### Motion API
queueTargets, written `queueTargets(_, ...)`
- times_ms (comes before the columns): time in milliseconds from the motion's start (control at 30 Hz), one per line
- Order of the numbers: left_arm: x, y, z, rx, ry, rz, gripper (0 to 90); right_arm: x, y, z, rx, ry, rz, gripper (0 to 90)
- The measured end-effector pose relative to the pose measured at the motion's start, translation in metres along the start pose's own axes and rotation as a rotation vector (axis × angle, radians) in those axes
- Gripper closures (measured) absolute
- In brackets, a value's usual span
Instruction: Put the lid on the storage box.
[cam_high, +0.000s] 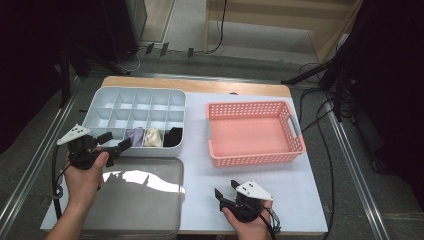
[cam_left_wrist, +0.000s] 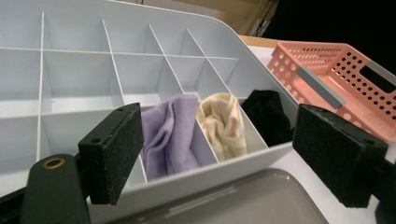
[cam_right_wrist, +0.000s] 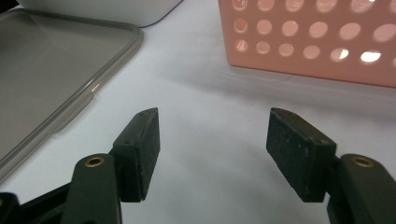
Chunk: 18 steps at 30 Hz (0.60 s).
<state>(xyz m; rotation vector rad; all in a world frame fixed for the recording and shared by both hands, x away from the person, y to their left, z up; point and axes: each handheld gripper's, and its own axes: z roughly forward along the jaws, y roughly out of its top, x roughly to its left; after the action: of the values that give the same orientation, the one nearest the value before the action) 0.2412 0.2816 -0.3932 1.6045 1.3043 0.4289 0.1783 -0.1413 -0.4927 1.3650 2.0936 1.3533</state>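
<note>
1. Three cloths are sitting in the divided box (cam_high: 95, 107), just ahead of the left hand-held gripper (cam_high: 115, 143): purple cloth (cam_left_wrist: 170, 133), cream cloth (cam_left_wrist: 223, 123), black cloth (cam_left_wrist: 266, 114), one per compartment.
2. One pink basket (cam_high: 295, 131) is lying ahead of the right hand-held gripper (cam_high: 226, 190).
3. Both hand-held grippers are standing open, gripping nothing.

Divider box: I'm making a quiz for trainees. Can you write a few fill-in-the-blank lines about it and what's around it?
1. Three cloths sit in the divider box's ____ row.
2. Between the purple cloth and the black cloth lies a ____ one.
3. The pink basket holds ____.
4. The left tool hovers by the box with jaws ____.

Missing words: nearest; cream; nothing; open
</note>
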Motion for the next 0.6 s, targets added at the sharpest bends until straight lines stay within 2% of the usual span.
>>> queueTargets(333, 0.008, -0.033, -0.02, 0.013, 0.031, -0.015, 16.0, 0.008, 0.002, 0.003, -0.009, 0.01, -0.004, 35.8)
queueTargets(367, 0.009, -0.038, -0.023, 0.024, 0.047, -0.006, 16.0, 0.009, 0.003, 0.003, -0.007, 0.01, -0.009, 35.9)
queueTargets(600, 0.022, -0.059, -0.045, 0.047, 0.116, -0.05, 16.8, 0.018, 0.009, 0.005, -0.018, 0.03, -0.002, 36.2)
